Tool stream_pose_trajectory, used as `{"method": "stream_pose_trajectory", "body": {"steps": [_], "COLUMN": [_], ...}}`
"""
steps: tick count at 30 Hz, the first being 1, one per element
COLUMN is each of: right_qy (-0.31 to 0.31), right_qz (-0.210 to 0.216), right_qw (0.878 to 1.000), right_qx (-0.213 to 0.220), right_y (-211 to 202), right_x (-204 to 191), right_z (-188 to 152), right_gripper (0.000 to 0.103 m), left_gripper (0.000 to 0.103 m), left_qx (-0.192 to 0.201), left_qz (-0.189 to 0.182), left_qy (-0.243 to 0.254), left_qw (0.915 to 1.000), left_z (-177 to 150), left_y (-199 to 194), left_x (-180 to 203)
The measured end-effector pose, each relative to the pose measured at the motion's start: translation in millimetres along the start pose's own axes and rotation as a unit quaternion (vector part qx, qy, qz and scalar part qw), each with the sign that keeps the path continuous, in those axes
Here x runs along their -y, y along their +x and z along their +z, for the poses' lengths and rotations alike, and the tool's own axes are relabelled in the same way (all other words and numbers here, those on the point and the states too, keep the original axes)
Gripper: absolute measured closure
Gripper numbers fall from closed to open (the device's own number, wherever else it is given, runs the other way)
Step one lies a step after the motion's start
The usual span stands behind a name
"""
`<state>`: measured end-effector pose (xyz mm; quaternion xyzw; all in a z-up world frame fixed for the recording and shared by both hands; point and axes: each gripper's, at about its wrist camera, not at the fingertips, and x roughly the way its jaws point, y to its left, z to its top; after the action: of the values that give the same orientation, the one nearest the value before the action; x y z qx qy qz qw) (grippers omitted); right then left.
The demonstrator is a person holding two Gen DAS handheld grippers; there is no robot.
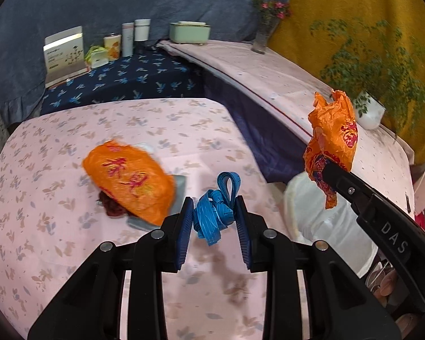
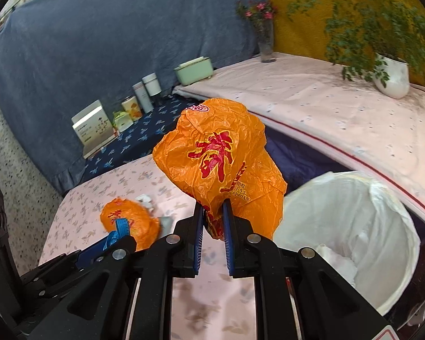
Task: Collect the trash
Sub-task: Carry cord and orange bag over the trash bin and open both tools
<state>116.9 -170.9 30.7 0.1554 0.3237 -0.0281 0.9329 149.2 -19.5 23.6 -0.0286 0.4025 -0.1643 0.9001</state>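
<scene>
Risk: right gripper (image 2: 213, 221) pinches only an edge of the orange wrapper (image 2: 218, 164) (light, slippery), which may miss the bin (image 2: 382, 243); left gripper (image 1: 214, 221) clamps blue strap (image 1: 215, 212).

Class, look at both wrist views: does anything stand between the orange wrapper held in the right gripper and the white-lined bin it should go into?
Nothing visible does. The right gripper grips the orange wrapper in the air, and the bin stands open just to its right, its mouth uncovered. The left gripper, holding a blue strap, is on the other side, away from that path.
</scene>
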Motion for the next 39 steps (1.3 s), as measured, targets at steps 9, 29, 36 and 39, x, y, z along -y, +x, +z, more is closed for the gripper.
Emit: {"method": "stream_pose_trajectory", "body": {"steps": [9,29,36,39], "right_qy": [0.041,0.102,0.108,0.105], "right_qz": [-0.031,-0.063,-0.069,-0.069], "right_qw": [0.999,0.993,0.991,0.992], "right_qx": [0.016,0.013,0.026,0.029], "right_y": [-28,-43,-54,-57], "right_x": [65,141,145,142], "right_z": [0,-14,-8,-6], "right_gripper": [0.090,0.082,0.067,0.067], "left_gripper": [0.074,0.070,0.045,0.045], "left_qx": [-0.006,-0.032,-0.016,-0.015], "left_qz": [-0.026,-0.073,-0.069,-0.068], "left_qy": [0.054,0.081,0.077,0.076], "left_qw": [0.9982,0.9935,0.9945,0.9946], "left_z": [-5,-13,-10,-8], "left_y": [6,35,30,28], "left_x": [69,143,147,145]}}
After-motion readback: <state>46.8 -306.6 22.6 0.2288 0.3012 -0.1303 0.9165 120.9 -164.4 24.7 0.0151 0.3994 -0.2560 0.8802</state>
